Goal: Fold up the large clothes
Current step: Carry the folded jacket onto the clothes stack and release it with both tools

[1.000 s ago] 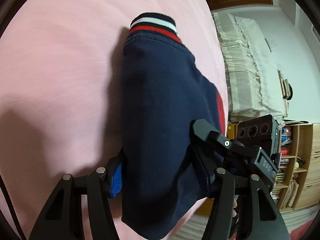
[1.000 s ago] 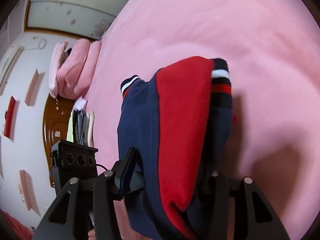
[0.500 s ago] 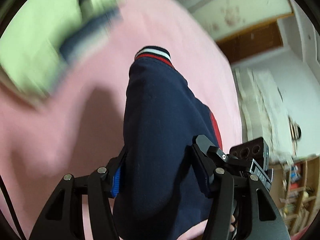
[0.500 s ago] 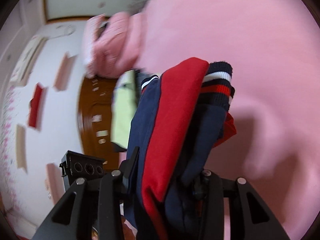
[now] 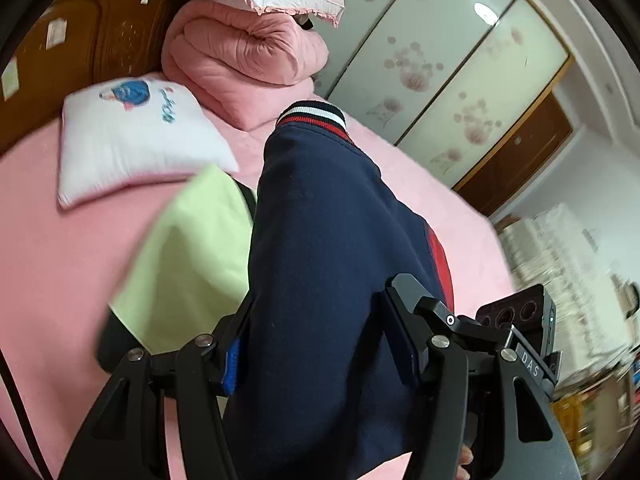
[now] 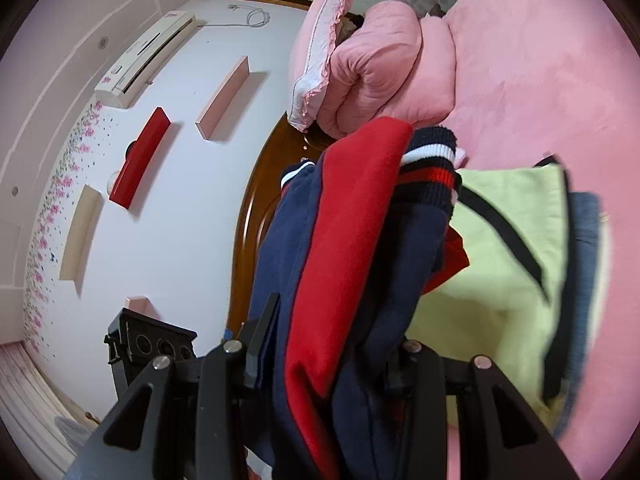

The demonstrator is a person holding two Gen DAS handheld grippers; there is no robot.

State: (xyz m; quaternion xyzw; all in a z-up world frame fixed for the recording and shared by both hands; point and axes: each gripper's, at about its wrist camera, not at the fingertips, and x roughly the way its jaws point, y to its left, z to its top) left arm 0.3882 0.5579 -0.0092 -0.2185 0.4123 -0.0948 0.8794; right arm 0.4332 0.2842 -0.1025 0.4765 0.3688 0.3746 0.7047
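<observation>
- Pink bedding covers the bed [image 5: 60, 240], with a rolled pink quilt [image 5: 240, 52] and a white pillow [image 5: 132, 140] near the wooden headboard [image 5: 100, 32].
- Between them, the left gripper [image 5: 316, 336] and the right gripper [image 6: 328, 344] carry the folded navy-and-red jacket [image 5: 328, 240] in the air over the bed; its striped cuff [image 5: 312, 114] points towards the quilt.
- Left jaws are clamped on the bundle's navy side. Right jaws have just been closing and pinch its red-and-navy layers.
- Beneath and beside the bundle lies a folded pale green garment [image 6: 500, 260] with denim [image 6: 584, 240] just beside it, apparently a stack of finished pieces.
- Judged step: folding is done and the bundle is being carried to the stack.
- Next move calls for lowering it flat onto the green garment, edges aligned, and opening both jaws together so the layers do not spill.
</observation>
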